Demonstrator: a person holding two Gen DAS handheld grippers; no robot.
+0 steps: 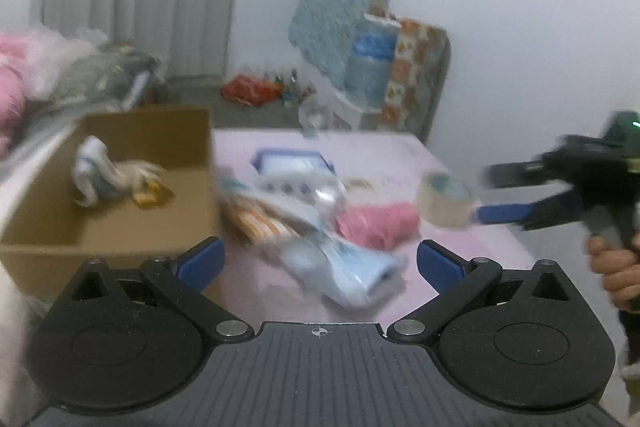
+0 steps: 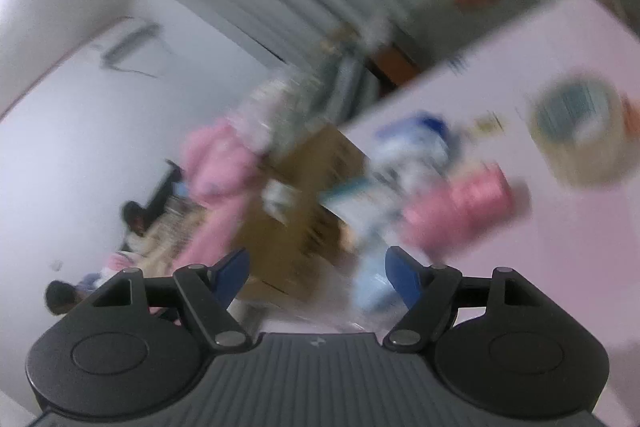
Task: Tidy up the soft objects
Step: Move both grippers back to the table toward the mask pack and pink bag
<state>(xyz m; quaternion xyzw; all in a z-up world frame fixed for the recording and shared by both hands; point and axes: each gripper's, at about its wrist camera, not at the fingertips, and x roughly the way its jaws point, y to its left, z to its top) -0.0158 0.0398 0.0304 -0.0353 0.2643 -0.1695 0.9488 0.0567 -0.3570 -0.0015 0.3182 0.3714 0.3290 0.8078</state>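
A brown cardboard box (image 1: pixel 120 187) stands at the left on the pink table (image 1: pixel 460 259), with a white plush toy (image 1: pixel 104 175) inside. A pink soft roll (image 1: pixel 378 225) lies mid-table; it also shows in the right wrist view (image 2: pixel 460 207). A light-blue soft pack (image 1: pixel 360 271) lies just ahead of my left gripper (image 1: pixel 320 259), which is open and empty. My right gripper (image 2: pixel 318 273) is open and empty, tilted, above the table. It shows in the left wrist view (image 1: pixel 492 195) at the right, by a tape roll (image 1: pixel 444 203). Both views are blurred.
Plastic packets and a blue-rimmed pack (image 1: pixel 292 171) lie beside the box. The tape roll also shows in the right wrist view (image 2: pixel 580 131). Pink bedding (image 1: pixel 16 75) is piled far left. A water jug (image 1: pixel 370 63) and patterned cloth stand by the back wall.
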